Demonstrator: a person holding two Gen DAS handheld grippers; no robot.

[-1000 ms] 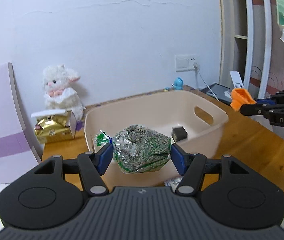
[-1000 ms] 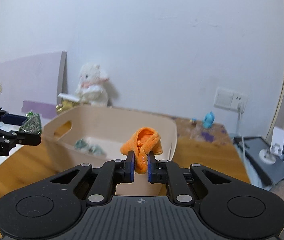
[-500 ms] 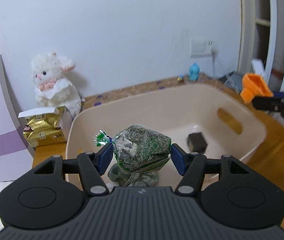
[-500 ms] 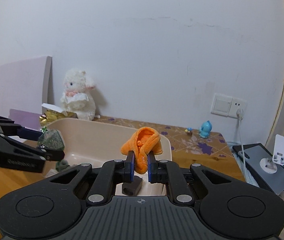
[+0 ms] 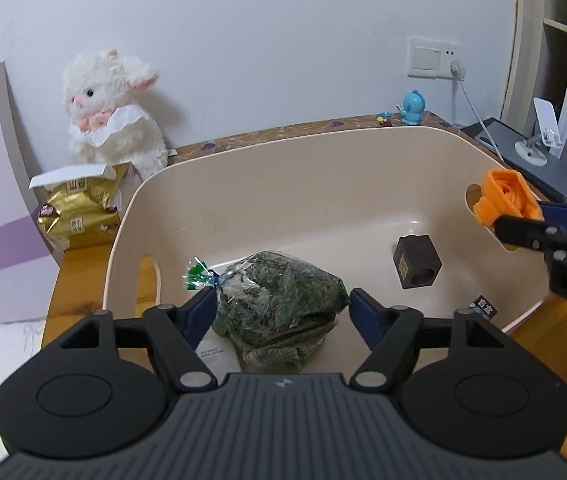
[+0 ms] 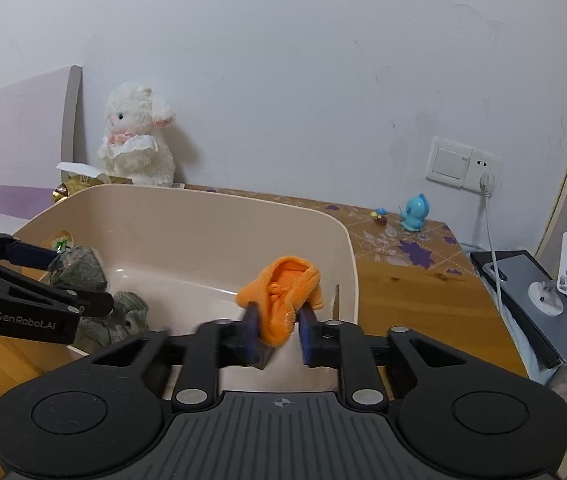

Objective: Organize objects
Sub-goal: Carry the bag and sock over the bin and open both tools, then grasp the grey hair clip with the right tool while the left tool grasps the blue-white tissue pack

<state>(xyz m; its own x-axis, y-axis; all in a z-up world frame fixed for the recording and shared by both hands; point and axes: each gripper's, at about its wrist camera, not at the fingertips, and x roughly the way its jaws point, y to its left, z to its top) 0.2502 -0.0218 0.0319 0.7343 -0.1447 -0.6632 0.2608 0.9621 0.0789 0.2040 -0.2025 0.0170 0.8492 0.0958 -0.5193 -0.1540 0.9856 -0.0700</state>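
Note:
A beige plastic bin stands on the wooden table. My left gripper is inside it on the left, shut on a clear bag of dried greens that rests on a grey-green cloth. A fingertip touches each side of the bag. My right gripper hangs over the bin's right end. Its jaws have parted a little, and an orange cloth sits loose between them, a thin gap at the right pad. The left wrist view shows that orange cloth by the right handle slot.
A dark brown cube box, a small black packet and a white card lie in the bin. Behind it sit a white plush, a gold packet and a blue toy. A tablet with phone stand lies right.
Both grippers moved in over the bin and lower. The bag now rests on the cloth inside. The right jaws have widened around the orange cloth; the left jaws eased slightly.

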